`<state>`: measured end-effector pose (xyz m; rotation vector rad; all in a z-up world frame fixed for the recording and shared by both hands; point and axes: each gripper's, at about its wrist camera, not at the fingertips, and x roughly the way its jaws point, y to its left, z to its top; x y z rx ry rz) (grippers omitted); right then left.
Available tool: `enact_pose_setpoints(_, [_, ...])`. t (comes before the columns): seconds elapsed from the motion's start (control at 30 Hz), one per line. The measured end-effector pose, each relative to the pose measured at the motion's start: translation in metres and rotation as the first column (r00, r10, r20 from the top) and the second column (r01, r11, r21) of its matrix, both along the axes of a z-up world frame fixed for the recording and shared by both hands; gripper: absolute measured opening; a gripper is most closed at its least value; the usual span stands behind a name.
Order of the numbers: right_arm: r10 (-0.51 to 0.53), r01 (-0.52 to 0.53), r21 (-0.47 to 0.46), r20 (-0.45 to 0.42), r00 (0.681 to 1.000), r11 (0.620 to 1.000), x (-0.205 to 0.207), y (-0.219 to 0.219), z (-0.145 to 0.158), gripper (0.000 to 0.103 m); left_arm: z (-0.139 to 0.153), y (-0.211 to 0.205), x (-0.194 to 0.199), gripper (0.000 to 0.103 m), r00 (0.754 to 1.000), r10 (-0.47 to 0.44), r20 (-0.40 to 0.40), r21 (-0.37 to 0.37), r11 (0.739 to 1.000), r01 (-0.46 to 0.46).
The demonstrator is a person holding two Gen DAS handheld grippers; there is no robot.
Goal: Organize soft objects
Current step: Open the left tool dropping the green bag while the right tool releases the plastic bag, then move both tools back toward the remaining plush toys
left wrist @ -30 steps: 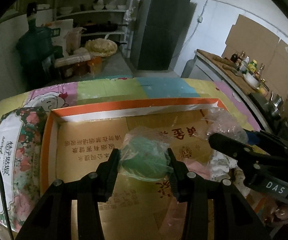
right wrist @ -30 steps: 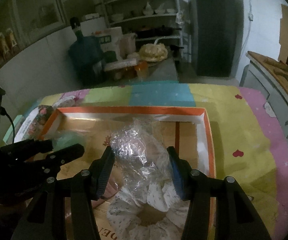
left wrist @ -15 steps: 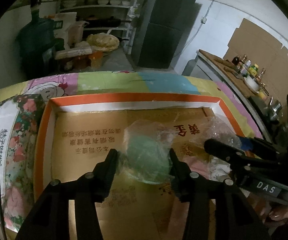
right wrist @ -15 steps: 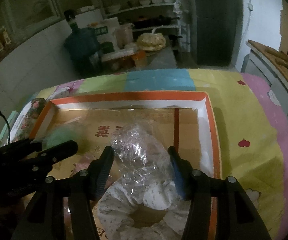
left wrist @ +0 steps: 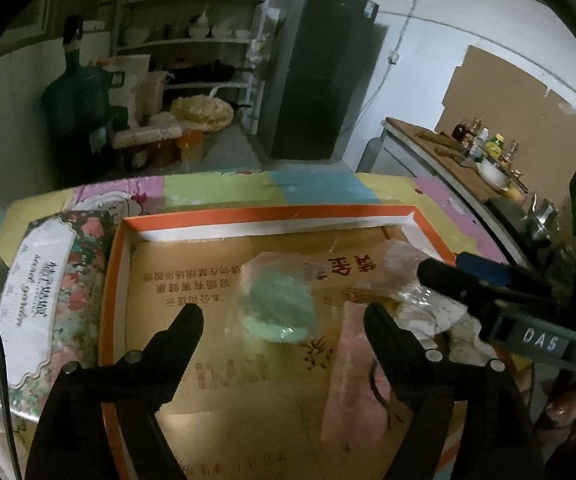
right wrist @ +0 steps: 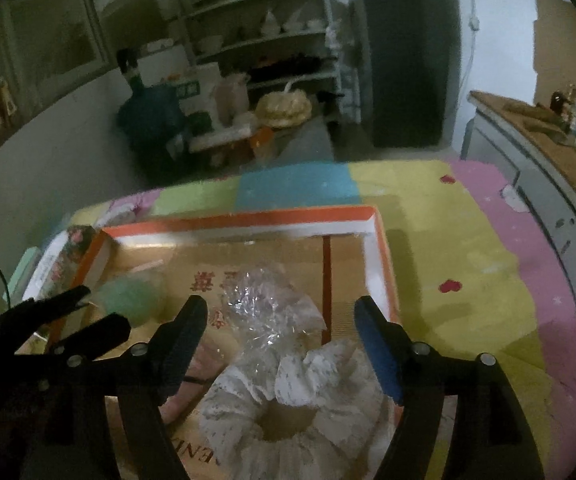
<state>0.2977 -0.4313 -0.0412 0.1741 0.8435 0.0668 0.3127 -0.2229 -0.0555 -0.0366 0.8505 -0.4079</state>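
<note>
The orange-rimmed cardboard box [left wrist: 248,216] holds a green soft object in clear wrap [left wrist: 278,312] and a white scrunchie [right wrist: 299,412] with crumpled plastic. Both jaws are opening: the left hand-held gripper [left wrist: 284,316] and the right hand-held gripper [right wrist: 282,312] touch nothing.

We look steeply down from both wrist cams, close over the same orange-rimmed box [left wrist: 272,213] [right wrist: 248,220], w/ shelves behind.

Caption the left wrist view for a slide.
Left gripper opening around a bagged green soft item lying in the orange-rimmed box.
</note>
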Motion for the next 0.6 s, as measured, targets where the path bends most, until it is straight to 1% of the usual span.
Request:
enact_pose_setpoints(0.17, [-0.021, 0.023, -0.023, 0.070, 0.997, 0.999, -0.025, 0.006, 0.021, 0.077, 0.014, 0.000, -0.021, 0.083, 0.997, -0.023, 0.067, 0.003, 1.000, 0.023])
enact_pose_setpoints(0.3, [-0.021, 0.023, -0.019, 0.112, 0.993, 1.000, -0.044, 0.013, 0.033, 0.077, 0.026, 0.005, -0.038, 0.083, 0.991, -0.035, 0.127, 0.012, 0.999, 0.034])
enact_pose_setpoints(0.43, [-0.024, 0.025, -0.005, 0.156, 0.987, 1.000, -0.065, 0.025, 0.043, 0.077, 0.039, 0.014, -0.056, 0.083, 0.983, -0.022, 0.185, 0.022, 1.000, 0.018])
enact_pose_setpoints(0.6, [-0.028, 0.026, 0.011, 0.199, 0.980, 1.000, -0.085, 0.040, 0.053, 0.077, 0.050, 0.031, -0.073, 0.083, 0.974, -0.001, 0.227, 0.021, 1.000, -0.004])
